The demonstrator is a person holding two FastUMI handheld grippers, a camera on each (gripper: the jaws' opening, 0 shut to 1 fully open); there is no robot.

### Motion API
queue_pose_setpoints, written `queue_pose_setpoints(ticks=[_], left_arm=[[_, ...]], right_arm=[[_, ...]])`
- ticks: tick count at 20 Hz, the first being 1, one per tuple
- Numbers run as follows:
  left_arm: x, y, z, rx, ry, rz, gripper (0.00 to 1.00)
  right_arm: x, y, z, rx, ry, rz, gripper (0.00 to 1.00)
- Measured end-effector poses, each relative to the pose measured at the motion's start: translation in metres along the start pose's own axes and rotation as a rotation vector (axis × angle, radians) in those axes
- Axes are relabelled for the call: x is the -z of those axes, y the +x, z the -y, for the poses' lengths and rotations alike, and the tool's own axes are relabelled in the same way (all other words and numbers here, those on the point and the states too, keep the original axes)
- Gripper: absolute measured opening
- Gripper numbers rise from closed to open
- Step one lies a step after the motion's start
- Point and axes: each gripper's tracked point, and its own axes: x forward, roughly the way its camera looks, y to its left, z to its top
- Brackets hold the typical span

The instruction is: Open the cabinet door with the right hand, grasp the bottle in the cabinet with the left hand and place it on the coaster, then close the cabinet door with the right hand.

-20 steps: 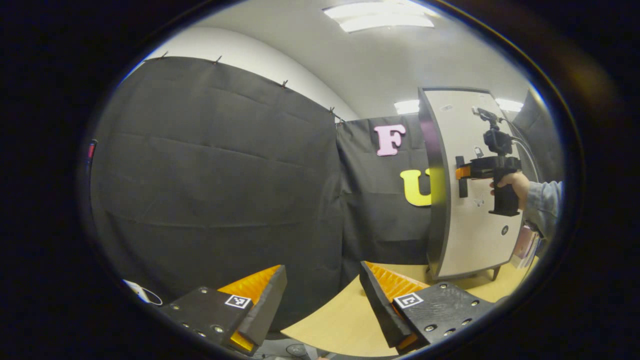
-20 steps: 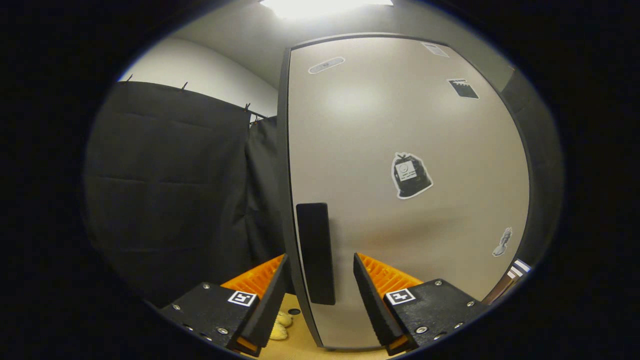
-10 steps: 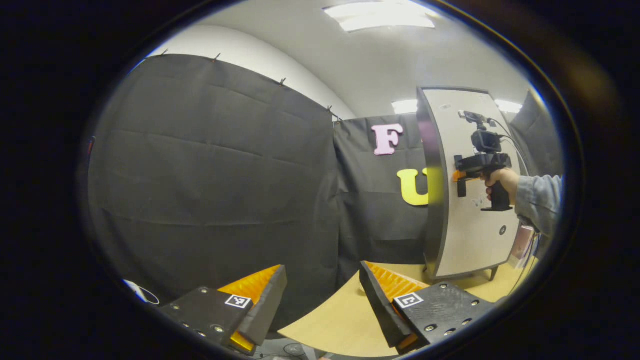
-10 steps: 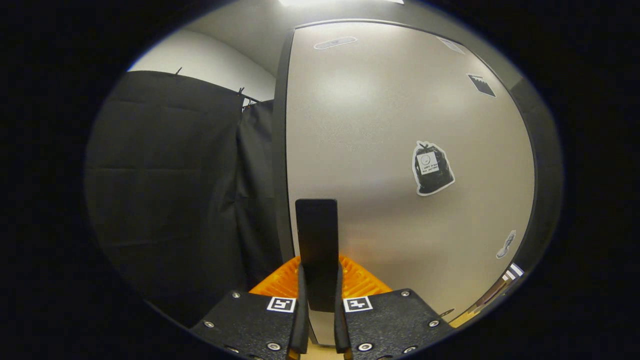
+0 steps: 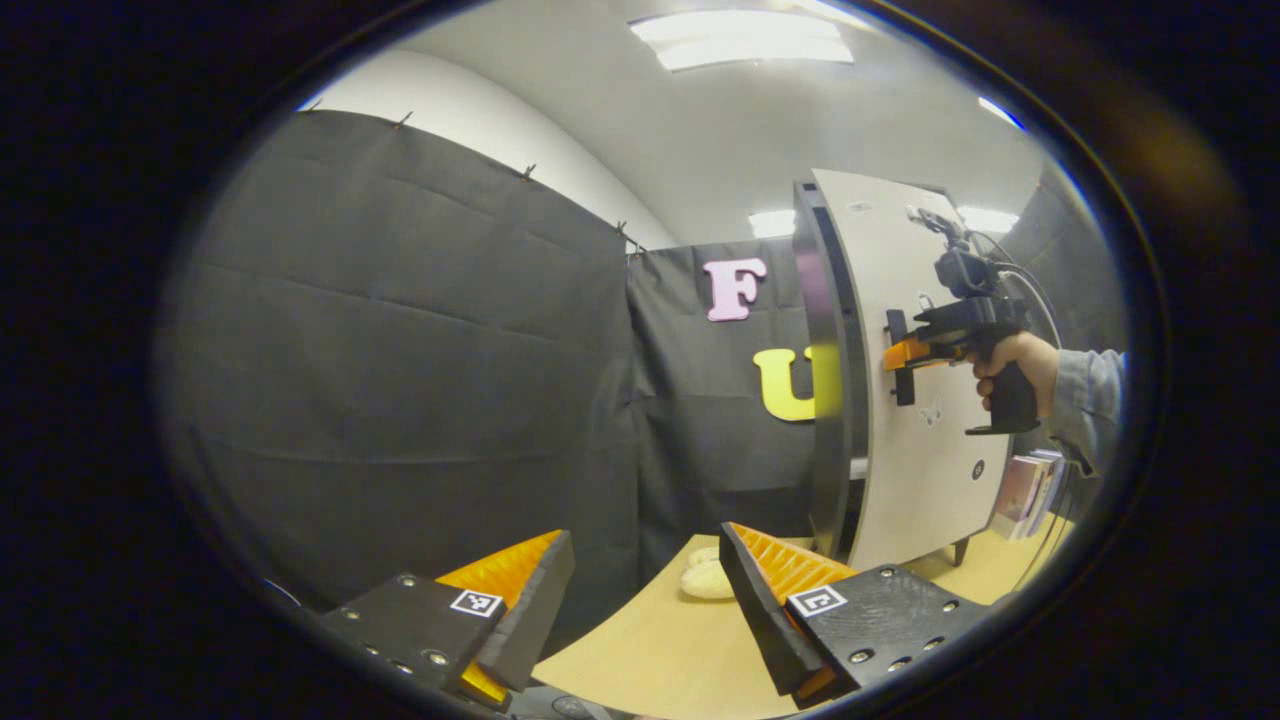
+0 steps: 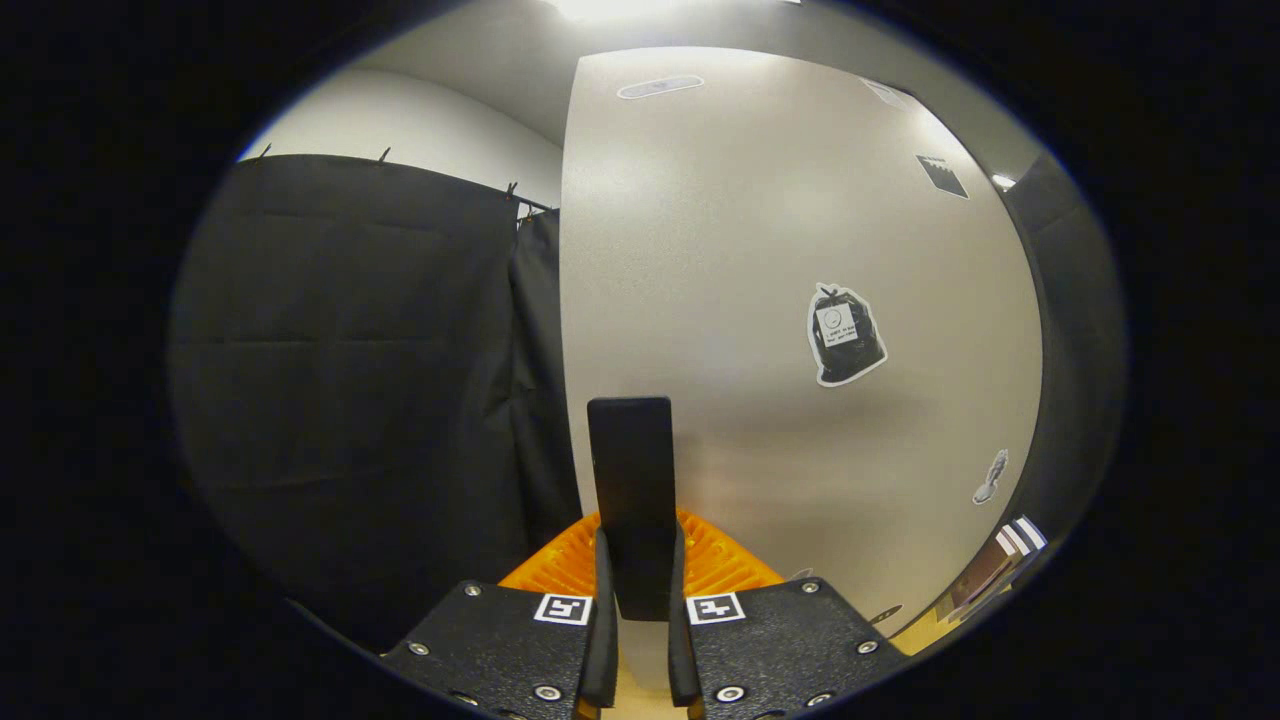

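The grey cabinet door point(image 6: 760, 330) carries a black upright handle point(image 6: 632, 490), and my right gripper point(image 6: 636, 610) is shut on that handle's lower part. In the left gripper view the same door point(image 5: 905, 420) stands ajar from the dark cabinet frame point(image 5: 822, 380), with the right gripper point(image 5: 900, 352) and a hand point(image 5: 1012, 360) at the handle point(image 5: 898, 342). My left gripper point(image 5: 645, 575) hangs open over the near edge of the wooden table point(image 5: 680, 640), well left of the cabinet, with nothing between its fingers. The cabinet's inside is hidden by the door.
A pale rounded object point(image 5: 708, 578) lies on the table near the cabinet's foot. Books point(image 5: 1025, 482) stand to the right of the cabinet. Black cloth walls close off the left and back.
The right gripper closed on the door handle, and the door has since swung a little outward from the cabinet frame. The left gripper stays open, its view shifted slightly.
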Motion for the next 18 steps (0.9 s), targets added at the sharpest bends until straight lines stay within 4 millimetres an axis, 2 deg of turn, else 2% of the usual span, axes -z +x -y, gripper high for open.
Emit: queue_pose_setpoints(ticks=[8,18], left_arm=[[-0.003,0.018,0.061,0.108,-0.012,0.009,0.88],[-0.02,0.025,0.137,0.225,-0.002,0.038,0.88]], right_arm=[[0.002,-0.012,0.008,-0.052,0.003,0.001,0.2],[0.003,-0.042,0.025,-0.104,0.006,0.005,0.2]])
